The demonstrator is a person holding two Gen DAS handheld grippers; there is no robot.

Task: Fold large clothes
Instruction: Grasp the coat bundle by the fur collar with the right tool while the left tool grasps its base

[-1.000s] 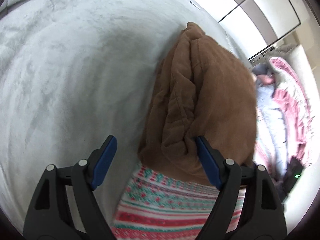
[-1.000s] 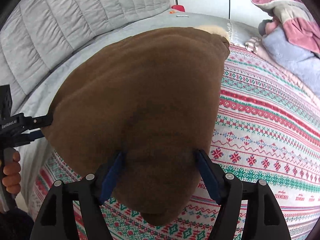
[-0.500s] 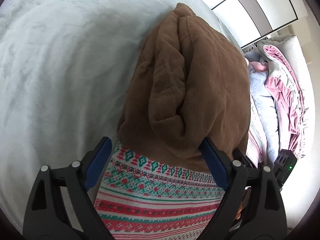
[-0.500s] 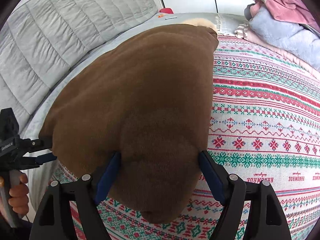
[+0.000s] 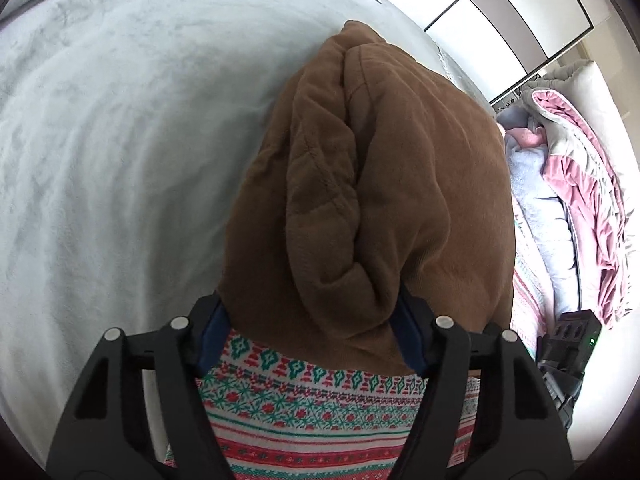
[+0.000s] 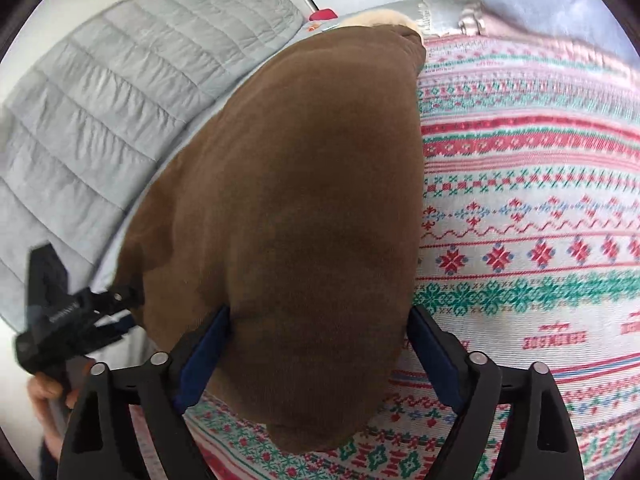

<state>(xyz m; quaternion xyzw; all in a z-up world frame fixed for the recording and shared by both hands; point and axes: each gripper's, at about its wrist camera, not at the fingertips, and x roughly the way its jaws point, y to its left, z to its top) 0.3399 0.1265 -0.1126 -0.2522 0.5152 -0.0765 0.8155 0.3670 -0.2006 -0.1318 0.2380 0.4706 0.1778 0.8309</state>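
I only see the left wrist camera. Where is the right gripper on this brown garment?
Observer: The right gripper straddles one end of the brown garment. Its jaws have just been opening, with the garment between them.
Operator: What lies past the grey sheet?
Observer: A grey quilted panel rises beside it.
Operator: Anything at the garment's other end?
Observer: A cream fleecy edge peeks out there.
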